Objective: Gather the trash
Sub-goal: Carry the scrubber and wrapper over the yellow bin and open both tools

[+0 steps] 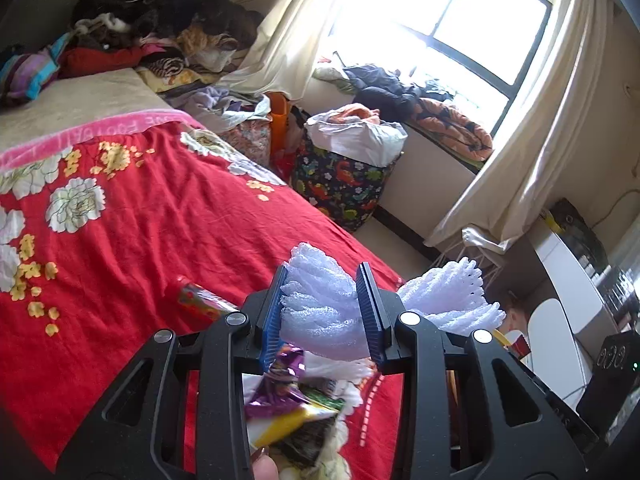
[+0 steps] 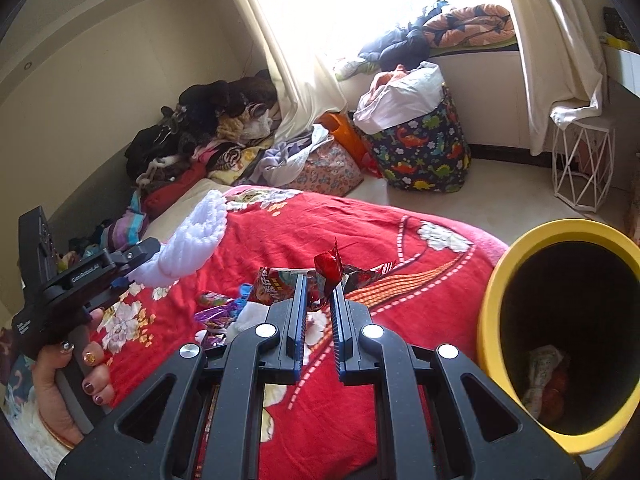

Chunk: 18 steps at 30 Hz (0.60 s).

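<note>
My left gripper (image 1: pixel 322 280) is shut on a white foam fruit net (image 1: pixel 320 304) and holds it above the red bed cover; the net also shows in the right wrist view (image 2: pixel 192 240), with the left gripper (image 2: pixel 120 276) at the left. My right gripper (image 2: pixel 320 284) is shut on a red snack wrapper (image 2: pixel 330 266), lifted just above the bed. A yellow bin (image 2: pixel 492 312) with dark inside stands at the right of the bed, holding some trash. More wrappers (image 2: pixel 218 312) lie on the bed; purple and yellow ones (image 1: pixel 288 400) show under the left gripper.
The bed has a red flowered cover (image 1: pixel 140 220). Clothes (image 1: pixel 160 12) are piled at its head. A dinosaur-print hamper (image 2: pixel 420 148) and a white wire stool (image 2: pixel 582 168) stand on the floor by the window. A white desk (image 1: pixel 568 280) is at the right.
</note>
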{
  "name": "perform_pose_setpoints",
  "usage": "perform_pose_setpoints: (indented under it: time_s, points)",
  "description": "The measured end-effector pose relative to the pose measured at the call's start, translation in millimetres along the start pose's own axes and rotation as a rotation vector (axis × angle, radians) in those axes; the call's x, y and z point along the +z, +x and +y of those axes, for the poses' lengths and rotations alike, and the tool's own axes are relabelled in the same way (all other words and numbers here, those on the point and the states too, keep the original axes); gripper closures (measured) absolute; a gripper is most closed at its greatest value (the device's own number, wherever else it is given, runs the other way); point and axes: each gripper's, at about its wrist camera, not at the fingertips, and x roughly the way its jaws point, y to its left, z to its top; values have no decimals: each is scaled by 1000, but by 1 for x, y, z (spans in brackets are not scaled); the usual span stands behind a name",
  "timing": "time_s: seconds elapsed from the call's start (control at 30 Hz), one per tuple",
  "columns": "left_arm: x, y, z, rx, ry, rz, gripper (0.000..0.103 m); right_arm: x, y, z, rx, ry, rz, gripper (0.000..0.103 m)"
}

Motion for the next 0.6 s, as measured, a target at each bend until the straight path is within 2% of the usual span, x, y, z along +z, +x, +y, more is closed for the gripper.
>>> perform_pose_setpoints:
  time_s: [0.6]
  points:
    - [-18,0,-72,-65,126,24,75,-2,-52,-69,-148,83,-86,92]
